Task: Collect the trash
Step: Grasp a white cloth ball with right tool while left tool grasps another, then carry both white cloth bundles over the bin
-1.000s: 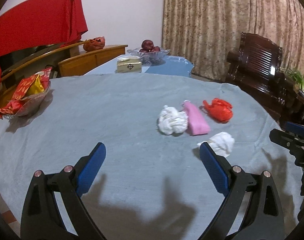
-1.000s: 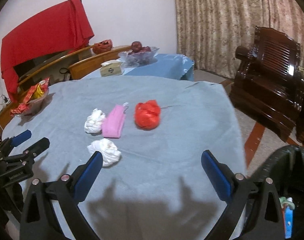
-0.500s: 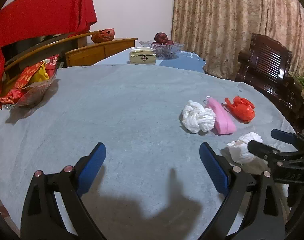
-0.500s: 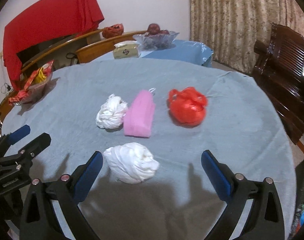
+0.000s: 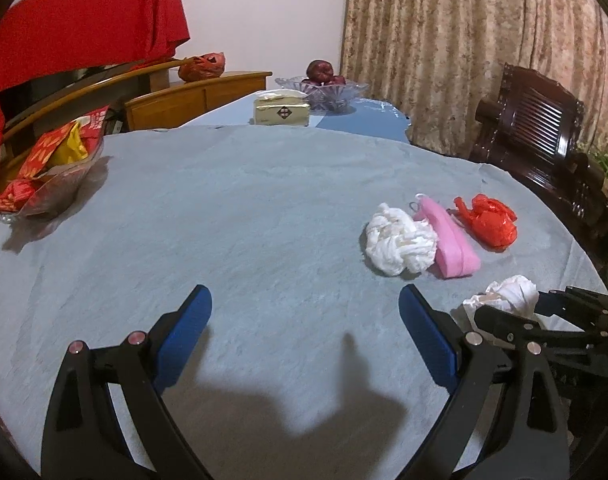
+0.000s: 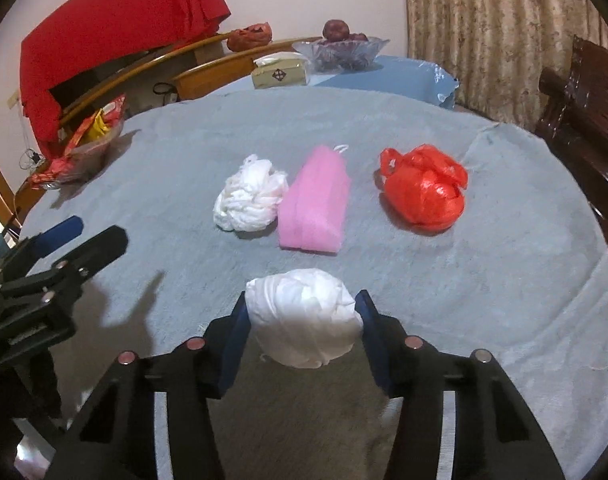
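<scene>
Right gripper (image 6: 302, 314): blue pads clamped on the crumpled white plastic bag (image 6: 304, 316) at the near edge of the grey tablecloth (image 6: 483, 280). Left gripper (image 5: 304, 320): jaws spread wide, holding nothing. Beyond: crumpled white tissue wad (image 6: 250, 196), pink folded sponge cloth (image 6: 315, 204), knotted red plastic bag (image 6: 423, 190).

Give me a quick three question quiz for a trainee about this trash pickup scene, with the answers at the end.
1. True or false: the left gripper holds something.
2. Which item lies between the right gripper fingers? A) red plastic bag B) pink sponge C) near white wad
3. Fill in: the pink sponge lies between the far white wad and the ____.

Key: 1 false; 2 C; 3 red plastic bag.
</scene>
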Action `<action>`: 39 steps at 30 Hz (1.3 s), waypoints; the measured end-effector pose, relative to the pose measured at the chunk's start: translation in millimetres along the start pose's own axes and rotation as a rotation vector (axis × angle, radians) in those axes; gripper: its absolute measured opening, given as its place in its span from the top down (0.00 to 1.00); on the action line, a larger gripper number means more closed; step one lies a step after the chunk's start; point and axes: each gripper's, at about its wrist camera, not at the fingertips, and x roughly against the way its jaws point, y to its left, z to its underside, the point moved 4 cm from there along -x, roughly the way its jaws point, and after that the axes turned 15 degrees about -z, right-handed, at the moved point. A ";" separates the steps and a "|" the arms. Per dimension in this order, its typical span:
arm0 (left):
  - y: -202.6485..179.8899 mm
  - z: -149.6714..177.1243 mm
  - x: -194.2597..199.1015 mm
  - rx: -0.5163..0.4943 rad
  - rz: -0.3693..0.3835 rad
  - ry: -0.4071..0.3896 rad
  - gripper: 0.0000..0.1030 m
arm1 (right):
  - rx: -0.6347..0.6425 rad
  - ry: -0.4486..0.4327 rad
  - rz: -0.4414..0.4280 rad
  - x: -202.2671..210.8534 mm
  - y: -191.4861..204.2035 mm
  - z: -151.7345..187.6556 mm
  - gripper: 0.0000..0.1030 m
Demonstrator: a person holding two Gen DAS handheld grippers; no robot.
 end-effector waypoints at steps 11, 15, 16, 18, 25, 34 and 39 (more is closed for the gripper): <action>-58.1 -30.0 -24.5 -0.054 0.060 -0.025 0.11 | -0.077 -0.082 0.093 36.9 -58.1 -16.3 0.51; -75.4 -33.8 -42.8 -0.069 0.076 0.011 0.11 | -0.086 -0.089 0.120 40.9 -76.0 -22.5 0.51; -78.1 -33.7 -47.3 -0.072 0.074 0.025 0.11 | -0.088 -0.090 0.123 41.2 -78.6 -22.9 0.51; -82.1 -33.4 -57.6 -0.077 0.086 0.069 0.16 | -0.095 -0.091 0.129 42.1 -85.2 -24.0 0.51; -91.5 -26.9 -69.2 -0.109 0.153 0.141 0.57 | -0.114 -0.092 0.124 43.1 -92.2 -21.1 0.51; -81.9 -28.9 -44.4 -0.079 0.134 0.094 0.70 | -0.103 -0.102 0.111 58.5 -81.1 -14.7 0.51; -75.3 -32.1 -15.5 -0.081 0.119 0.057 0.70 | -0.093 -0.123 0.103 74.5 -71.3 -15.1 0.51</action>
